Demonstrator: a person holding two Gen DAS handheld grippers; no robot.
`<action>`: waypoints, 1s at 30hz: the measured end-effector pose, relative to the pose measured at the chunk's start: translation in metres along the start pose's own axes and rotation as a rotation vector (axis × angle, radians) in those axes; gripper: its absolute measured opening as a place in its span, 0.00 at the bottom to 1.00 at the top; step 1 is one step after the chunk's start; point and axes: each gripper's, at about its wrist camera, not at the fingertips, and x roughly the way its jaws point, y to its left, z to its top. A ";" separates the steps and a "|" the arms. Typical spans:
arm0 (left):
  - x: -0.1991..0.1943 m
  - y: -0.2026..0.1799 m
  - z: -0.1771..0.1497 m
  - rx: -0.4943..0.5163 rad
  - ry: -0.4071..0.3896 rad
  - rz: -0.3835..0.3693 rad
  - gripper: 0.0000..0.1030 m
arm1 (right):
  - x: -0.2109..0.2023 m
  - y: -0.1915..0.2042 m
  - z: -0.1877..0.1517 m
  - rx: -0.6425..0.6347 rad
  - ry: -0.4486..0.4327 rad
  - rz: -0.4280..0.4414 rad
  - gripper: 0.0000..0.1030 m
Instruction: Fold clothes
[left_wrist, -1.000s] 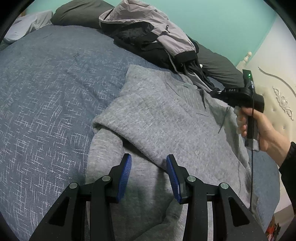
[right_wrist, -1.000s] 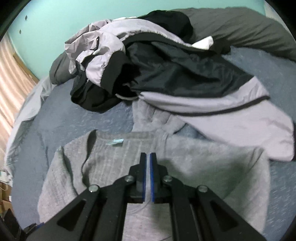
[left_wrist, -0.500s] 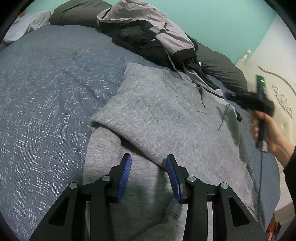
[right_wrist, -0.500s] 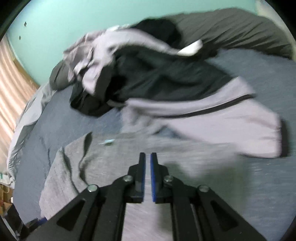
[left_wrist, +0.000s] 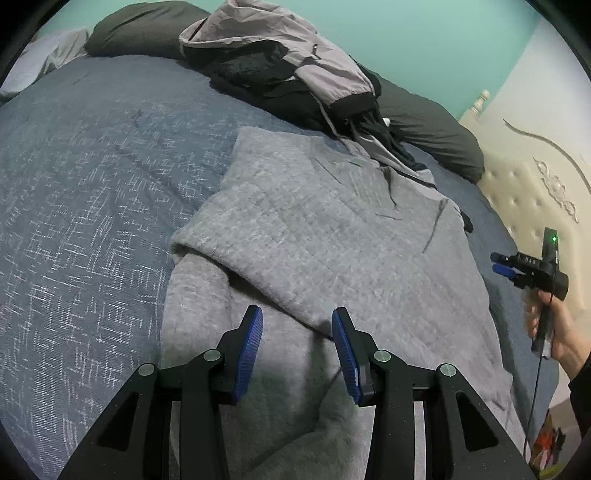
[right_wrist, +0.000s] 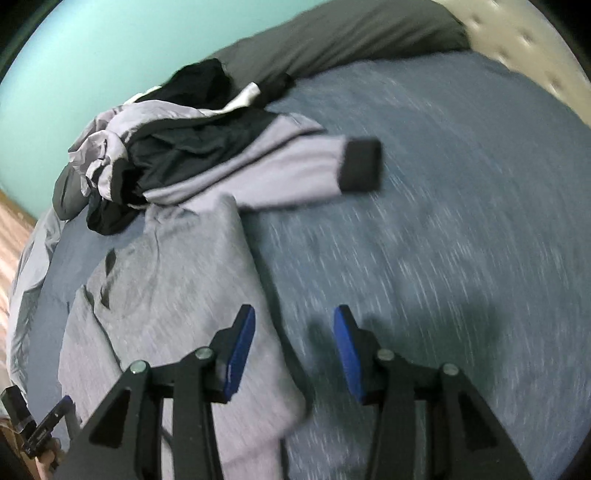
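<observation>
Blue bed (left_wrist: 92, 192) carries a grey sweater (left_wrist: 332, 240), seemingly part-folded, both grippers (left_wrist: 297, 345) (right_wrist: 293, 345) spread apart, empty; another fold needs an edge pinched.

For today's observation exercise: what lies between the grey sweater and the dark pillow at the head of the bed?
In the left wrist view, a heaped grey-and-black jacket lies between the grey sweater and the dark pillow, its edge overlapping the sweater's collar end.

The right gripper (right_wrist: 293, 343) has its jaws wide apart over the blue bed (right_wrist: 443, 240), with nothing between them. A gray sweater (right_wrist: 177, 288) lies flat under its left finger. A gray and black jacket (right_wrist: 207, 158) is bunched up behind, touching the sweater.
</observation>
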 end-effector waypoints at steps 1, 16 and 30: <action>-0.003 -0.001 -0.002 0.004 0.004 -0.003 0.42 | -0.002 -0.004 -0.008 0.014 0.008 0.001 0.44; -0.089 -0.007 -0.051 0.080 0.128 0.067 0.42 | -0.094 0.015 -0.107 -0.066 0.130 0.084 0.44; -0.153 0.001 -0.122 0.112 0.321 0.083 0.42 | -0.156 0.019 -0.219 -0.202 0.335 0.078 0.44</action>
